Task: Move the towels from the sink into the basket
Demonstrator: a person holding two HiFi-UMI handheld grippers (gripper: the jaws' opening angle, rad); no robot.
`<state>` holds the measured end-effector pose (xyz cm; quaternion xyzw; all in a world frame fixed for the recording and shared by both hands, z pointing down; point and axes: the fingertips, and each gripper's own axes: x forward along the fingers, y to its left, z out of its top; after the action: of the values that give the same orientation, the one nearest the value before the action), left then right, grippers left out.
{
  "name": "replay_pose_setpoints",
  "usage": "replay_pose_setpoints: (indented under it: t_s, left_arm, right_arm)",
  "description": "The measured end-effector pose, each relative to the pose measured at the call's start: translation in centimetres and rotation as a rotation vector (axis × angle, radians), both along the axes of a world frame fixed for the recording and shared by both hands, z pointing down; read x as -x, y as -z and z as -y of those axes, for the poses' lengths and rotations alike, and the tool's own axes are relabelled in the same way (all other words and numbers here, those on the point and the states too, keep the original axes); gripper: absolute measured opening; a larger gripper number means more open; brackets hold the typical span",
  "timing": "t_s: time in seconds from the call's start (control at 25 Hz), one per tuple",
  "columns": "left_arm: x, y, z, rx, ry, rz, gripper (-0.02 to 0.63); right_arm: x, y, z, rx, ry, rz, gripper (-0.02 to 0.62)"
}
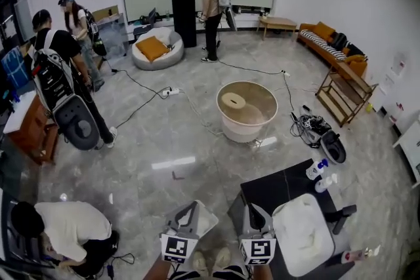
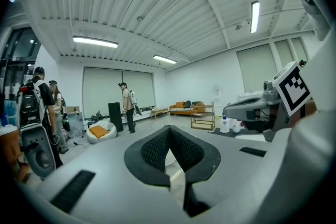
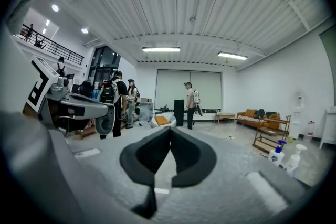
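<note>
Left tongs [image 2: 169, 129], right tongs [image 3: 170, 129], pinched shut (both empty); wide floor [image 1: 164, 134] around basket [image 1: 243, 133]

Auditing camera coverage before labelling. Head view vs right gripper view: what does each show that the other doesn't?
Head view only: the round basket on the floor, the white sink at the black table, and a crouching person at bottom left.
Right gripper view only: ceiling lights, an upper railing, and a straight look at the right claw, which is shut and empty.
Both: the left claw, spray bottles, sofa, beanbag, and a standing person by the black speaker.
</note>
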<state>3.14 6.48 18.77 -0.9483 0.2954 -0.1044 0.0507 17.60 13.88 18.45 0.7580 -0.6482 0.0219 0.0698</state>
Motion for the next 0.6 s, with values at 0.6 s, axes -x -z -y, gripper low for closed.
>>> replay_pose_setpoints:
  t_s: [0.6]
  left_arm:
    - [-19.9, -2.8, -8.2, 0.044, -0.396, 0.006, 0.009]
  right_arm:
    - [-15.8, -2.7, -13.0, 0.064, -0.395, 0.002, 0.000]
